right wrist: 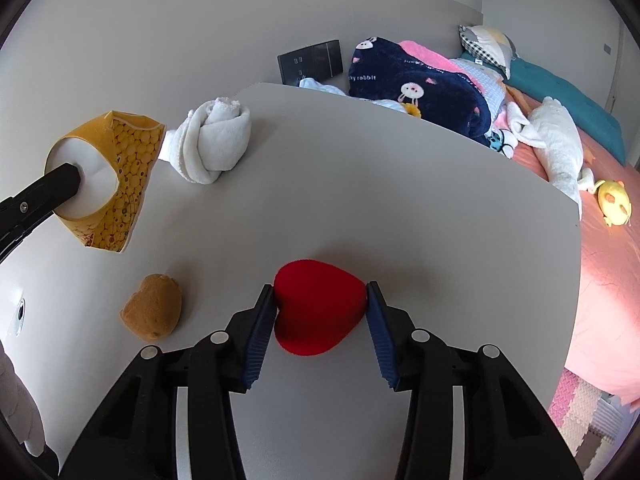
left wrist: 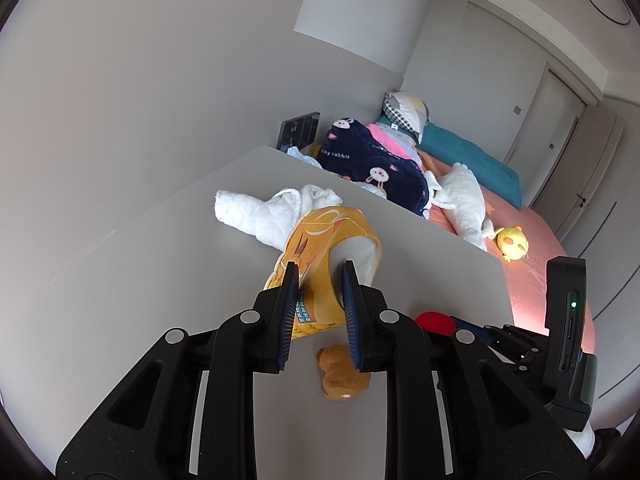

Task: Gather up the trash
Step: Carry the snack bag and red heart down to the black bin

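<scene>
**me:** Closest thing to the lens is my right gripper [right wrist: 320,296], fingers spread around the red heart [right wrist: 318,306]. Both pads look like they're touching its sides, so I'd say it's pinching the heart, though it's sitting on the table [right wrist: 360,184] and not lifted. The left gripper [left wrist: 318,280] has one finger poked inside the yellow snack bag [left wrist: 320,240] and one outside, clamping the bag wall. From the right view the bag [right wrist: 108,184] looks held up off the table with its mouth open toward me.

**other guy:** So what step are you on?

**me:** My guess: bag is the bin, heart is the trash going in. Next move would be lifting the heart and carrying it left to the bag mouth. The mouth isn't wide, and my left finger already takes up part of it, so I'd need to line it up carefully or tilt the bag.

**other guy:** Anything in the way?

**me:** The brown plush [right wrist: 152,308] sits just left of the heart, under the path, so go over it. The rolled white towel [right wrist: 212,144] is right beside the bag at the back. Right side of the table drops off to the bed [right wrist: 600,272], so I'd stay away from that edge. Middle of the table is open.
</scene>
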The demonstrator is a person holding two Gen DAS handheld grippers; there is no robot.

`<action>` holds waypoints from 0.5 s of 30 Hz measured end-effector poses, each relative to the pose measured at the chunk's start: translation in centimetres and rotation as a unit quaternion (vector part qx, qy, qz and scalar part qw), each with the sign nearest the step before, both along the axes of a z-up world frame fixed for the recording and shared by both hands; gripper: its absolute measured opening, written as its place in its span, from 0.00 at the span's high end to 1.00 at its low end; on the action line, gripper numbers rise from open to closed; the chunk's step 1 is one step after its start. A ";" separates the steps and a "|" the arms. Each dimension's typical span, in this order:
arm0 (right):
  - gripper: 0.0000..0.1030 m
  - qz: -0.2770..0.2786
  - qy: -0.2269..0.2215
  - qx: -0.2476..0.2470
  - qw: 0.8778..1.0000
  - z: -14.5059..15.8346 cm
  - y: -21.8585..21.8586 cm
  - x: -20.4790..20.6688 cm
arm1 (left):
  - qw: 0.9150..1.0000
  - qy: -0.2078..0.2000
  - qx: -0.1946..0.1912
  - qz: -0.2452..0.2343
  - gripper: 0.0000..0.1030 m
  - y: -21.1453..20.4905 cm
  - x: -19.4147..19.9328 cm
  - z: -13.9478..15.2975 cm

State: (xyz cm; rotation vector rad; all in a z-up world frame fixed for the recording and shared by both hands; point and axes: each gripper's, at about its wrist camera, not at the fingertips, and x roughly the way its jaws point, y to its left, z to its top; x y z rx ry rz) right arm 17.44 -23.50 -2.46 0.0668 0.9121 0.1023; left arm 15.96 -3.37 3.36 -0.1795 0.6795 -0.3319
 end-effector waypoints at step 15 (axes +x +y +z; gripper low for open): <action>0.54 -0.009 -0.023 0.006 1.000 3.9 -1.9 -7.0 | 1.000 -0.010 0.011 -0.024 0.79 -2.4 -6.0 2.6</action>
